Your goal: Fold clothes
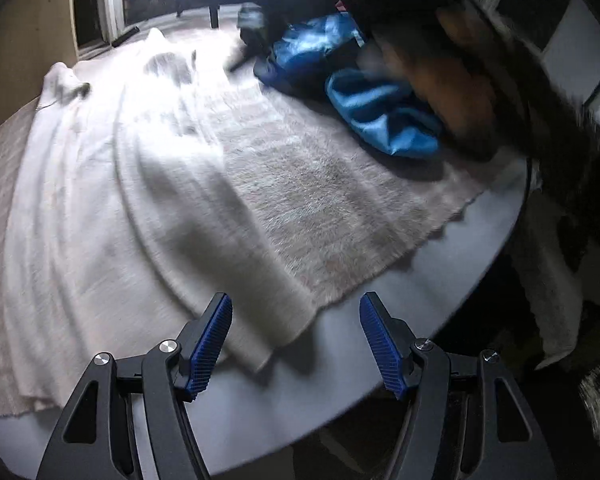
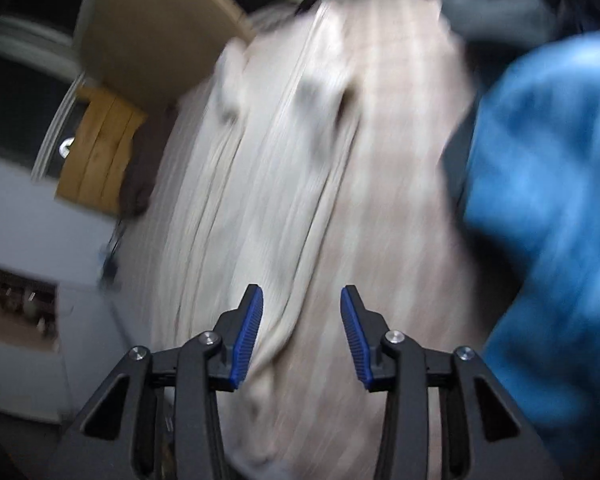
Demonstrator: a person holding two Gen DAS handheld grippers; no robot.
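Two black grippers with blue ribbed pads, both spread wide, nothing pinched. Left gripper just above the near edge of the round grey table, beside a corner of the soft white garment spread flat over a fuzzy beige mat. Crumpled blue cloth at the far edge. Right gripper over the garment's folds, very blurry.
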